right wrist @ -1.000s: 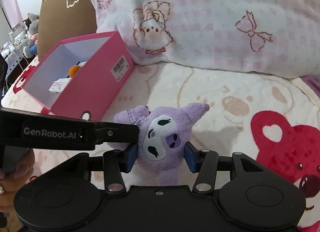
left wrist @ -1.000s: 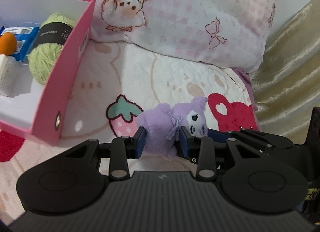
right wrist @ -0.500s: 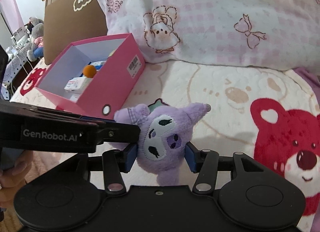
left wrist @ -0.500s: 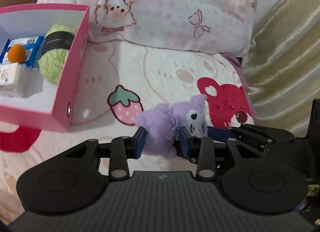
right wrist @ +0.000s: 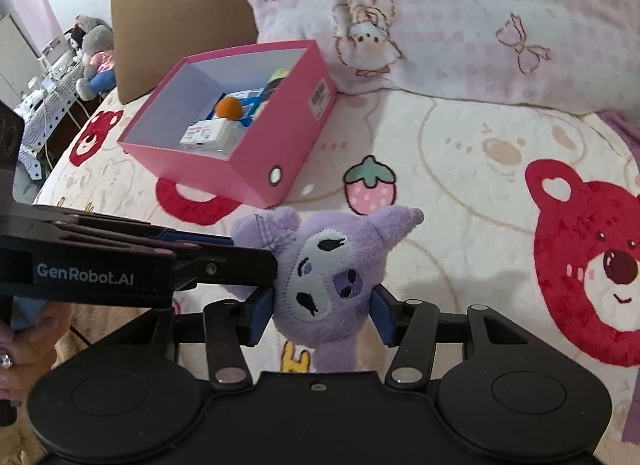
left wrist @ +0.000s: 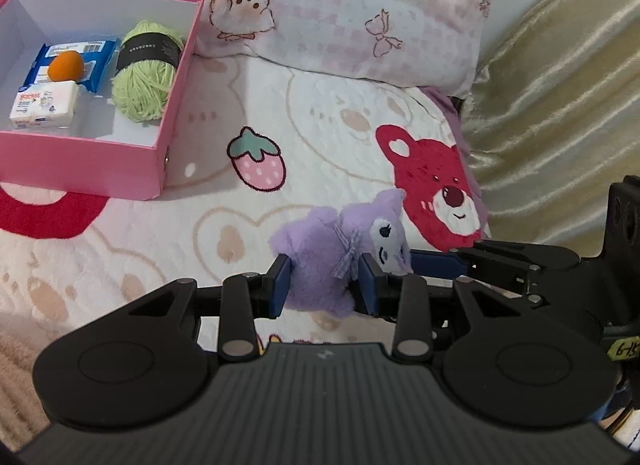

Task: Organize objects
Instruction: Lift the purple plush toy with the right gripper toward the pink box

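A purple plush toy with a white face hangs above the bed, held from two sides. My left gripper is shut on its body, blue pads pressed into the fur. My right gripper is shut on its head, one pad at each cheek. In the right wrist view the left gripper's fingers come in from the left onto the toy. The pink box stands at the left, open-topped, holding green yarn, an orange ball and small packets.
A bedspread printed with bears and a strawberry lies under the toy. A pink checked pillow lies behind, a brown cardboard box beyond the pink box, and a gold curtain at the right. A hand holds the left gripper.
Both grippers have risen and drawn back from the pillow with the plush toy between them. More of the bedspread and the inside of the pink box now shows.
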### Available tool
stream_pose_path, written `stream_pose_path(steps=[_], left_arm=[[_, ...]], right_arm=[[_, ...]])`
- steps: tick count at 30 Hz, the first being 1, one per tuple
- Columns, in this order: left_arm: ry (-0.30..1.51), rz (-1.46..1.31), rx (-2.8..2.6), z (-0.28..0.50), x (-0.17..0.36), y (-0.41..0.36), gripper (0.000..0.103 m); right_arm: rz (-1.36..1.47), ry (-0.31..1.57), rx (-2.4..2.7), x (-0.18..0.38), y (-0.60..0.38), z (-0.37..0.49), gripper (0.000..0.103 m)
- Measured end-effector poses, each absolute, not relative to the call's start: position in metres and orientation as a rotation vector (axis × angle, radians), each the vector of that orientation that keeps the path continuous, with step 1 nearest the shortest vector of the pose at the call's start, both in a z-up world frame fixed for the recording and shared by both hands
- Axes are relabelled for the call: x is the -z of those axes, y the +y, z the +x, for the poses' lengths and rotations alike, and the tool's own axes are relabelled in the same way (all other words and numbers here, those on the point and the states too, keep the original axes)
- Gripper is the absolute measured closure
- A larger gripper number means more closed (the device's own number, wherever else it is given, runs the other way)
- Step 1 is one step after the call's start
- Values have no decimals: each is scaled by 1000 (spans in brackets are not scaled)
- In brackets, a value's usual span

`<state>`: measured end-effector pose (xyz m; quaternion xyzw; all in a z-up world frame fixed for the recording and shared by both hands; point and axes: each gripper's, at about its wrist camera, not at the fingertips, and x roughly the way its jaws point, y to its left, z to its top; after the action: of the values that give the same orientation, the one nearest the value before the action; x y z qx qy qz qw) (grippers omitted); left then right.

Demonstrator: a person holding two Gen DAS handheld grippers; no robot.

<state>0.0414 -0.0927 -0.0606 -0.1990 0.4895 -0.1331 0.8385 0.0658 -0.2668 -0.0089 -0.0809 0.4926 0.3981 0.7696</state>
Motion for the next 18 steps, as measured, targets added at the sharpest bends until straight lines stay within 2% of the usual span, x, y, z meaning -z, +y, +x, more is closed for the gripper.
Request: stream_pose_path(steps=[18], left_arm=[[978, -370, 264, -24, 26, -60, 67]], right_arm=[[-292, 922, -894, -29, -240, -10, 44]])
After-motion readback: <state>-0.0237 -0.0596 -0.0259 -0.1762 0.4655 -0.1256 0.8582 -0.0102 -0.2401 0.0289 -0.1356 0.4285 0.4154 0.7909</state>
